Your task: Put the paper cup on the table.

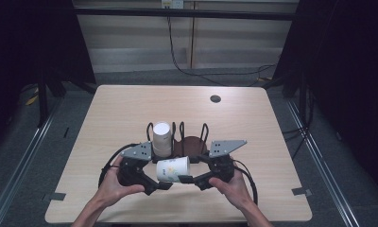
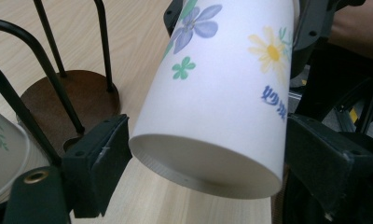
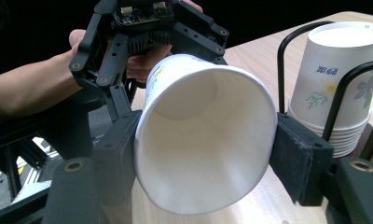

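While two grippers clamp one paper cup (image 1: 173, 169) (sideways), one stack (image 1: 161, 139), one rack (image 1: 193, 142).

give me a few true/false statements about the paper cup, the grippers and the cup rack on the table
1. The flowered paper cup lies on its side between the two hand-held grippers. True.
2. The left hand-held gripper has its jaws on the cup's base end. True.
3. The right hand-held gripper is open and away from the cup. False: its jaws clamp the cup near its open mouth.
4. The wire rack holds no cups. False: a stack of cups stands in its left section.
5. The rack lies tipped over. False: it stands upright on the table.
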A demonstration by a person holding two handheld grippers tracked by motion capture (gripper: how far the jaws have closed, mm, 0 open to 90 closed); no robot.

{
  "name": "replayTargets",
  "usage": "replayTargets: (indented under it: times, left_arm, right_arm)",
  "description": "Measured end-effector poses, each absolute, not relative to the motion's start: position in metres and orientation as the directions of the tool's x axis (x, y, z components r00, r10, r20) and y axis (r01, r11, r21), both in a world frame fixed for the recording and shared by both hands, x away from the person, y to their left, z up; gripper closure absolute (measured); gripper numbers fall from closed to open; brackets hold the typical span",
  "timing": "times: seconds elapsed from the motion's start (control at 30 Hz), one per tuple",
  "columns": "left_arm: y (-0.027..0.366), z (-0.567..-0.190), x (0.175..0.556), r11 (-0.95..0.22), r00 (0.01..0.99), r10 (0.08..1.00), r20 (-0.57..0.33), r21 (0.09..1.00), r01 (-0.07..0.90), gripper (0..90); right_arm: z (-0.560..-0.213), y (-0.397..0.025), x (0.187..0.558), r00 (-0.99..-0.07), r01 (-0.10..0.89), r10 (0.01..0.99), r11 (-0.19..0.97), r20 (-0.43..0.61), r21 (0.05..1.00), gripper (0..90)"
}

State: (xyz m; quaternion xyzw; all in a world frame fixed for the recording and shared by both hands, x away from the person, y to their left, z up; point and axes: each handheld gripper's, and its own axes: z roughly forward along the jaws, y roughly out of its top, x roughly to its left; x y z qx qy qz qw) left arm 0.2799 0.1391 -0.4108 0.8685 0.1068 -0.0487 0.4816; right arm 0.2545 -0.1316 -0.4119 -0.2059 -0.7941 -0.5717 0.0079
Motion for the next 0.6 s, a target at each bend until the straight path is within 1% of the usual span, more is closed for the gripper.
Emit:
replayTargets:
  times: [0.3,0.6]
  left_arm:
    - [0.1405,-0.411,0.2806,-0.52,0.97,0.17,-0.171,0.821,0.236,16.0]
    - [0.1437,-0.4109,0.2809,-0.52,0.97,0.183,-0.159,0.822,0.232,16.0]
  right_arm:
    - [-0.4097,-0.1352,0.2554,-0.912,0.338,0.325,0.252,0.249,0.907,30.4]
    - [-0.4089,-0.1379,0.2562,-0.907,0.341,0.34,0.247,0.248,0.907,30.4]
